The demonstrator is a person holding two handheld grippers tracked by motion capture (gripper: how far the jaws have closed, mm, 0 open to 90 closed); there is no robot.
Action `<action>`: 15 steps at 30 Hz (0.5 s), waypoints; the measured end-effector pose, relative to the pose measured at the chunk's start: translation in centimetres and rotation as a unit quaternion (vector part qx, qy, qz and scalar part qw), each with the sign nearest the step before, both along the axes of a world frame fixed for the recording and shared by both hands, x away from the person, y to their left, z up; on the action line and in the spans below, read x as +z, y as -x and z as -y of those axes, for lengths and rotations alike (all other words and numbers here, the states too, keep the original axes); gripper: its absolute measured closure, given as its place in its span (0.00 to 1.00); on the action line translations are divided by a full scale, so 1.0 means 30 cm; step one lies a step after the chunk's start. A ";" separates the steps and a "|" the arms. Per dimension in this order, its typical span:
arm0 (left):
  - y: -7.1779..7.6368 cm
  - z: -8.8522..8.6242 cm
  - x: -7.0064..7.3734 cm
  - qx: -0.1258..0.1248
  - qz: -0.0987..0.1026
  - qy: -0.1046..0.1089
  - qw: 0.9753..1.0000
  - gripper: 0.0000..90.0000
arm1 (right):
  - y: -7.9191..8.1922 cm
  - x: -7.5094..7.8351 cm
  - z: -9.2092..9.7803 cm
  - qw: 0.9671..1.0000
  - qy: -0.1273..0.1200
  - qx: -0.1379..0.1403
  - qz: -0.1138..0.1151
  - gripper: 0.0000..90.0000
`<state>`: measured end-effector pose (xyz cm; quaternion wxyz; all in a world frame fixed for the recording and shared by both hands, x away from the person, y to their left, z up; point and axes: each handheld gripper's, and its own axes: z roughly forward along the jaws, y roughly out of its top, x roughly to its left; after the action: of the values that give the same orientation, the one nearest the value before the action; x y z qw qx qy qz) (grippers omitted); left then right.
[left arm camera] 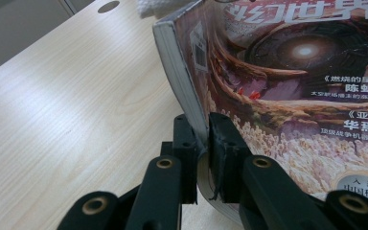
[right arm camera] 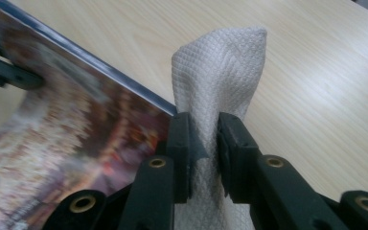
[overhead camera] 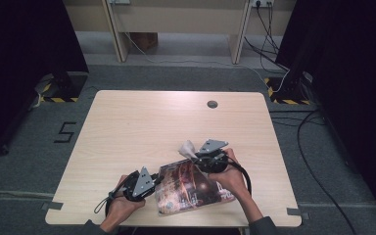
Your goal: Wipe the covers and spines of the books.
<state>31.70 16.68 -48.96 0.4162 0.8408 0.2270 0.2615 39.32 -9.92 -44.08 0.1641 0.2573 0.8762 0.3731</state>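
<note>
A glossy magazine (overhead camera: 191,188) with a dark reddish cover lies near the table's front edge, between my two grippers. My left gripper (overhead camera: 152,182) is shut on the magazine's (left arm camera: 287,96) spine edge at its left side, and the jaws pinch the stack of pages (left arm camera: 203,143). My right gripper (overhead camera: 196,154) is shut on a crumpled white paper towel (overhead camera: 187,148) at the magazine's far right corner. In the right gripper view the towel (right arm camera: 220,72) stands up between the jaws (right arm camera: 203,143), with the magazine (right arm camera: 67,134) beside it on the left.
The light wooden table (overhead camera: 152,122) has a round cable hole (overhead camera: 212,104) near its far edge. Grey carpet, cables and stand feet with yellow-black tape (overhead camera: 284,95) surround it. A person's hands (overhead camera: 235,178) hold both grippers.
</note>
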 end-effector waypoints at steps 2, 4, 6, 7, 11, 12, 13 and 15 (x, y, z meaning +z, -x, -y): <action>0.000 -0.001 -0.001 0.000 0.000 0.002 1.000 0.91 | 0.026 0.013 -0.035 1.000 0.003 0.014 0.004 0.85; 0.001 0.000 0.000 0.000 0.001 0.003 1.000 0.91 | 0.030 0.016 -0.041 1.000 0.009 0.015 0.009 0.85; 0.002 0.000 0.001 -0.001 0.002 0.002 1.000 0.91 | 0.027 0.016 -0.039 1.000 0.022 0.014 0.014 0.85; 0.002 0.001 0.001 -0.001 0.002 0.001 1.000 0.91 | 0.022 0.013 -0.032 1.000 0.021 0.011 0.009 0.85; 0.002 0.000 0.002 -0.001 0.001 0.002 1.000 0.91 | -0.008 -0.004 0.005 1.000 0.010 -0.012 -0.008 0.85; 0.002 0.000 0.002 -0.002 0.001 0.002 1.000 0.91 | -0.014 -0.008 0.014 1.000 0.008 -0.020 -0.011 0.85; 0.003 0.000 0.003 -0.002 0.001 0.002 1.000 0.91 | -0.018 -0.008 0.018 1.000 0.009 -0.022 -0.010 0.85; 0.003 0.001 0.004 0.000 0.000 0.003 1.000 0.91 | -0.017 -0.003 0.013 1.000 0.012 -0.018 -0.007 0.85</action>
<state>31.62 16.65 -48.85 0.4190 0.8393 0.2279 0.2609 39.83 -10.31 -44.17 0.1681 0.2738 0.8769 0.3575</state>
